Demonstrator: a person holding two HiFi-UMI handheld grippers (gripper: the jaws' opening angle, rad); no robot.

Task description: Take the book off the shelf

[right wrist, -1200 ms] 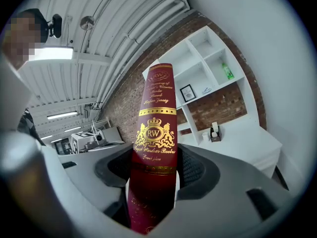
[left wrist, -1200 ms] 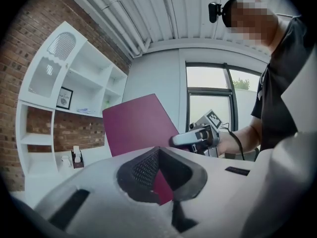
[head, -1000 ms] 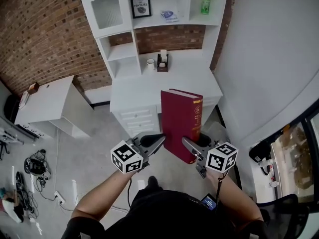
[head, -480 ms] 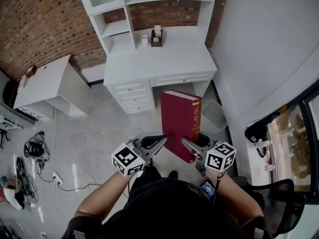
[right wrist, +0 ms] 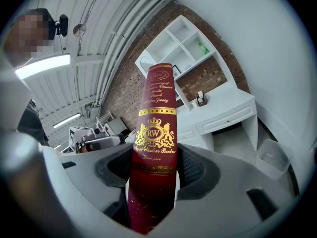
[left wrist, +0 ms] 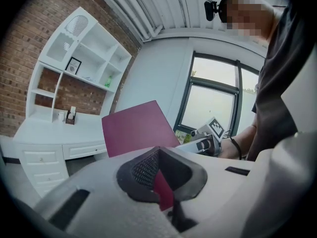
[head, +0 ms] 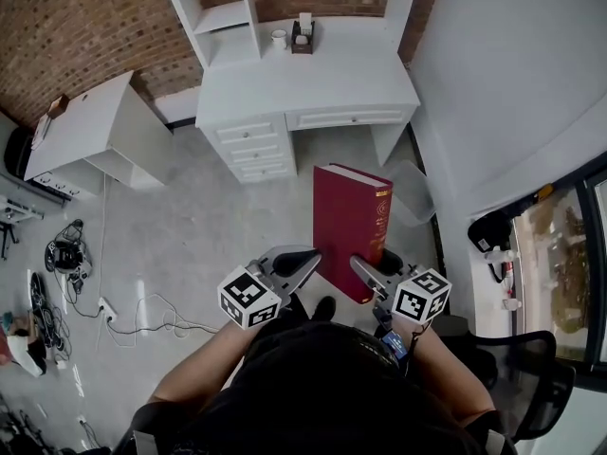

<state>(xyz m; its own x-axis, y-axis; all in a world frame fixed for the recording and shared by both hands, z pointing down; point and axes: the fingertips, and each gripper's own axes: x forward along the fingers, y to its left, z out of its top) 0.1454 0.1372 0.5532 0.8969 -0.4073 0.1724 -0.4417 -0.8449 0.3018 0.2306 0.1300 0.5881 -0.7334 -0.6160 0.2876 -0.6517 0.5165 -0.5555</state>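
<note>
The book (head: 349,230) is off the shelf (head: 223,12) and in the air over the floor, well apart from the white bench (head: 313,88) at its 12 o'clock. It stands nearly upright, gripped only at its lower end. The right claw (head: 375,265), at the book's 5 o'clock, is spread wide and pressed onto the thick spine, gold lettering rising from between its pads in the right gripper view. The left claw (head: 302,262), at the book's 8 o'clock, is nearly pressed together on a thin red edge, the cover by the look of it. The step in hand seems to be carrying the book clear, and the removal looks almost done. To do it well, the right claw should bear the weight, since the left holds only a thin edge that could bend or slip. Both claws should move as one, so nothing twists. The low grip leaves the book top-heavy, so it is best carried upright, slowly, without swinging.
</note>
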